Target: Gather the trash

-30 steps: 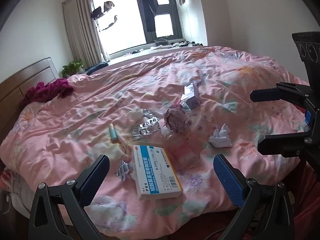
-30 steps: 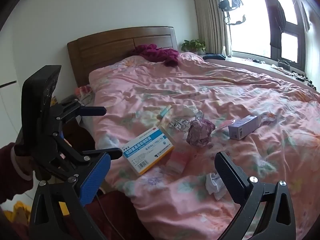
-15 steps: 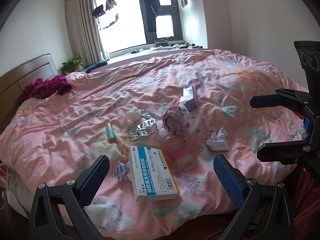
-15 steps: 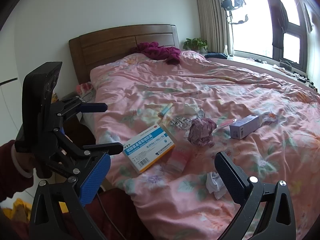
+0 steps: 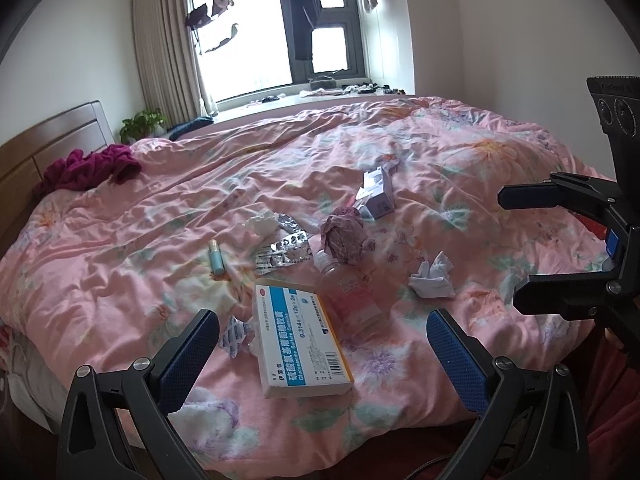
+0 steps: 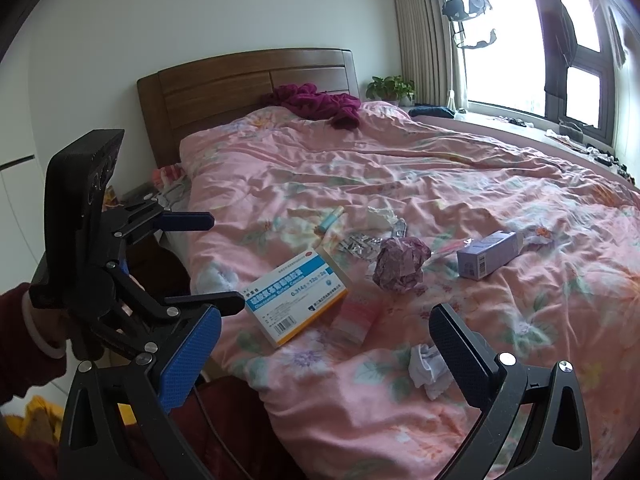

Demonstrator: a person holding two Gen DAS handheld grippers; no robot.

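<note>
Trash lies on the pink floral duvet (image 5: pixel 460 168): a blue-and-white medicine box (image 5: pixel 300 344) (image 6: pixel 296 292), a clear bottle with a pink label (image 5: pixel 352 296) (image 6: pixel 356 316), a crumpled purple paper ball (image 5: pixel 344 236) (image 6: pixel 400 264), a white tissue (image 5: pixel 434 276) (image 6: pixel 426 364), a small purple box (image 5: pixel 380 196) (image 6: pixel 486 254), silver blister packs (image 5: pixel 286 252) and a teal tube (image 5: pixel 216 262). My left gripper (image 5: pixel 320 340) hangs open over the bed's near edge, just short of the medicine box. My right gripper (image 6: pixel 324 320) is open too, beside the bed, holding nothing.
A maroon garment (image 6: pixel 316 100) lies by the wooden headboard (image 6: pixel 240 88). A window sill with clutter (image 5: pixel 340 88) and a potted plant (image 5: pixel 144 124) are on the bed's far side. A person's sleeved hand (image 6: pixel 24 340) holds the left gripper.
Both cameras have drifted slightly, so the bed sits a little differently in view. The trash has not moved and both grippers stay open.
</note>
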